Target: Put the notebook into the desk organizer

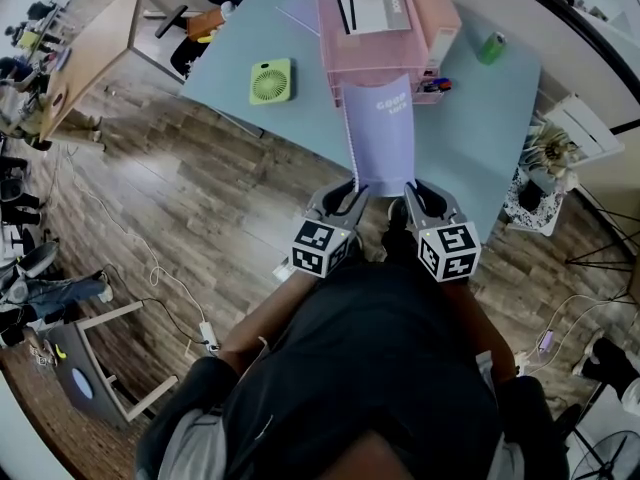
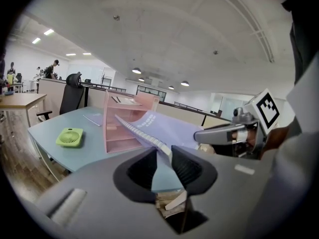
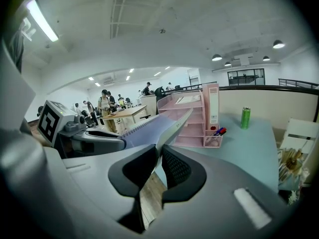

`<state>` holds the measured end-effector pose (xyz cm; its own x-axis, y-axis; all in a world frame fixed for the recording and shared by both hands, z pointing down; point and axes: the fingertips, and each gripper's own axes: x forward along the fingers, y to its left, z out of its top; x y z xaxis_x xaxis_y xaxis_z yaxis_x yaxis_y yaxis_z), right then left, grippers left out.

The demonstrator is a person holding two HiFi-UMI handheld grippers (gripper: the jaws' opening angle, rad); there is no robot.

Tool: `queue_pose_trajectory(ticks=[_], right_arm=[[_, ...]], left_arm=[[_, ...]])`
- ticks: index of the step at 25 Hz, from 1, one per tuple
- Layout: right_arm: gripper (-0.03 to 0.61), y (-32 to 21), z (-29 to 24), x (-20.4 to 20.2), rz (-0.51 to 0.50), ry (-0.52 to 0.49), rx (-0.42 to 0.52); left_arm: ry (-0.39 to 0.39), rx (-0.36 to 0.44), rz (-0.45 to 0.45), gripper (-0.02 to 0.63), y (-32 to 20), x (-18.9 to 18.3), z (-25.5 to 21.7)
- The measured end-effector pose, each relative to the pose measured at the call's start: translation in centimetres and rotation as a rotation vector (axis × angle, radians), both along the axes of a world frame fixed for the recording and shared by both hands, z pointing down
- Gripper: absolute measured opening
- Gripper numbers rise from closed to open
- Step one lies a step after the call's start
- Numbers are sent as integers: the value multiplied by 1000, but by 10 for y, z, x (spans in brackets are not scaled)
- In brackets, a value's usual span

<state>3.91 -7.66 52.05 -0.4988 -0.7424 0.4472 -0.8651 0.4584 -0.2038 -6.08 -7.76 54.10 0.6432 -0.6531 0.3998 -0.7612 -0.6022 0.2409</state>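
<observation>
Gripper pair clamped on the notebook, one at each near corner, aimed at the desk organizer.

The lavender notebook is held in the air, its long axis running straight away from me. Its far edge meets the pink organizer's open front, though I cannot tell if it is inside a tier yet. My left gripper pinches the spiral-bound corner and my right gripper the other, so neither is nearer; I judge the move to be a level push forward. The cover lettering looks like "GOOD", with a second line too small to read. On the surface around it sit a green fan and a green can, whose label is unreadable.
</observation>
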Motion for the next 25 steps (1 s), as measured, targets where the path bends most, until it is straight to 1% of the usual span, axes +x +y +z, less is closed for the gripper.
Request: queue_pose_trajectory(ticks=[6, 13, 21, 25], right_arm=[[40, -3, 20, 2, 9, -3, -17], [40, -8, 44, 1, 15, -23, -43], [40, -17, 61, 3, 22, -48, -73], [40, -20, 67, 4, 27, -65, -80]], left_arm=[[4, -38, -16, 153, -2, 1, 20], [-18, -81, -18, 152, -7, 0, 42], [-34, -94, -27, 152, -14, 2, 53], [-46, -88, -26, 152, -17, 3, 55]])
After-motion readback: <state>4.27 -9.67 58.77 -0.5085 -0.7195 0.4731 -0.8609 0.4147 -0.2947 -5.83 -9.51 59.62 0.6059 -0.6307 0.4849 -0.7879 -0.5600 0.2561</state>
